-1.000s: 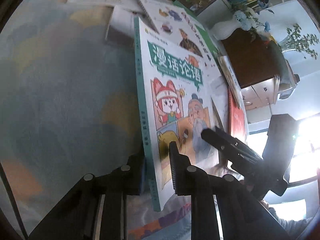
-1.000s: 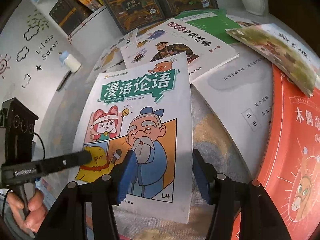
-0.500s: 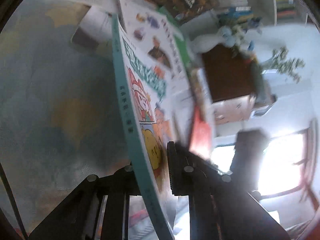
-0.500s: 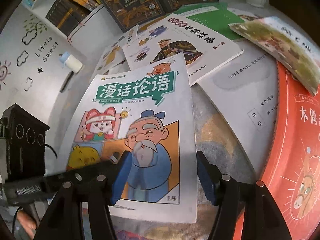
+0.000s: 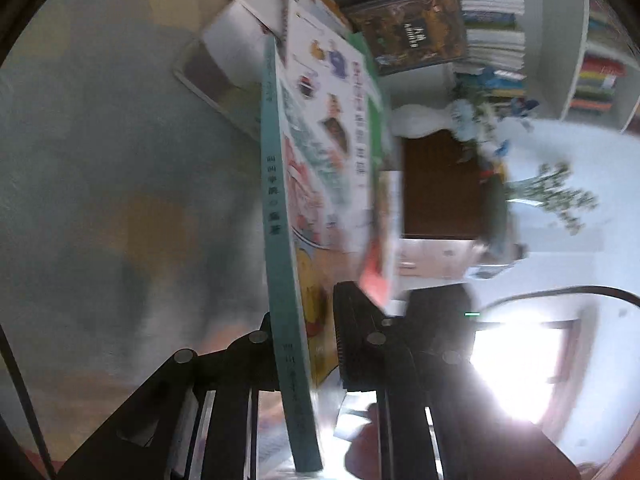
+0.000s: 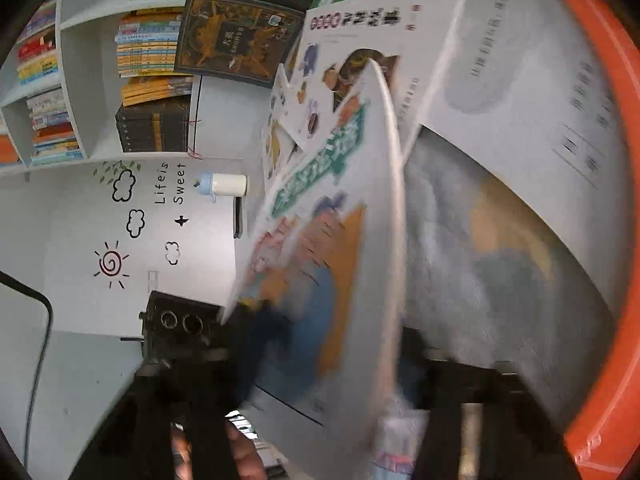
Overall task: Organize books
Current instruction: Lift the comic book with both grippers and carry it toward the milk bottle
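Left wrist view: rolled sideways, peering down along the tongs, very close to a teal book spine. Right wrist view: likewise tilted, close behind the same book's cover, facing shelves. Shared: this book, the spread books and dark volumes beyond.

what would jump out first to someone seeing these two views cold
The teal-spined cartoon paperback dominates, tipped up on edge in the middle of both views with the left gripper shut on its lower spine, while the right gripper is closing around its cover. Next comes the big orange book cover lying along the right edge of the right wrist view. Behind stands a white bookshelf packed with colourful books, at upper left.
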A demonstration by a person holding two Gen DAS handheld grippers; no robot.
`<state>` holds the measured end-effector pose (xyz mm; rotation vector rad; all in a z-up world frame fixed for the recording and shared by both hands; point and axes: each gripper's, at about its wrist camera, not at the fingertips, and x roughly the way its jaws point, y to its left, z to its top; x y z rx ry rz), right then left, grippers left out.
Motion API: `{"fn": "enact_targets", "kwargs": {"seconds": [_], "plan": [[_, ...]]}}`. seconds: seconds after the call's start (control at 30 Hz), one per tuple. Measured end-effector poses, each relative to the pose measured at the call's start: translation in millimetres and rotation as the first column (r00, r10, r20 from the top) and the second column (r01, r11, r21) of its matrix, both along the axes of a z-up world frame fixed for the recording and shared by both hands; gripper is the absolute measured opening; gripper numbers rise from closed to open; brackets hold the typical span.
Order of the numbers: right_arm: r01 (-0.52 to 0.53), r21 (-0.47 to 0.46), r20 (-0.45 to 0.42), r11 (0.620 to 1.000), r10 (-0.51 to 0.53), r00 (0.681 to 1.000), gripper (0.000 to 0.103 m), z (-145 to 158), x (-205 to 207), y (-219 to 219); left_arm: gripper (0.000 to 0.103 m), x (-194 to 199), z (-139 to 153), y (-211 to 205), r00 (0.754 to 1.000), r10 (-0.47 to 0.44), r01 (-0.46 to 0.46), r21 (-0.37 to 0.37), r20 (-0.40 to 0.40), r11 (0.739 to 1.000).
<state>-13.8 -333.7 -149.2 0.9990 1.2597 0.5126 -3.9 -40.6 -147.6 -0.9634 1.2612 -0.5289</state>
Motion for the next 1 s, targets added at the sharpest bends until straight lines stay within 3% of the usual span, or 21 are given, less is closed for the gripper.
{"fn": "enact_targets", "kwargs": {"seconds": [0.07,0.13,0.3,0.43,0.53,0.7,1.0], "plan": [[-0.037,-0.108,0.050,0.993,0.043,0.998,0.028,11,5,6,0.012,1,5,3,1.000,-0.010,0.006,0.106,0.030,0.994],[-0.092,-0.231,0.096,0.969,0.117,0.989,0.027,22,12,15,0.012,4,5,2,0.998,-0.034,0.026,0.160,0.045,0.987],[-0.219,-0.476,0.165,0.852,0.331,0.929,0.027,43,19,51,0.012,9,10,-9,0.989,-0.098,0.064,0.286,0.107,0.956],[-0.232,-0.640,0.239,0.732,0.477,0.846,0.027,70,16,84,0.014,7,22,6,0.981,-0.115,0.066,0.285,0.158,0.956],[-0.201,-0.717,0.290,0.667,0.548,0.784,0.027,87,8,103,0.014,13,38,26,0.973,-0.118,0.056,0.289,0.201,0.956],[-0.175,-0.729,0.342,0.662,0.573,0.745,0.027,109,27,142,0.014,32,72,92,0.956,-0.065,-0.021,0.291,0.285,0.957],[-0.146,-0.715,0.448,0.683,0.609,0.654,0.028,131,92,290,0.014,82,104,228,0.923,0.049,-0.193,0.348,0.383,0.917]]}}
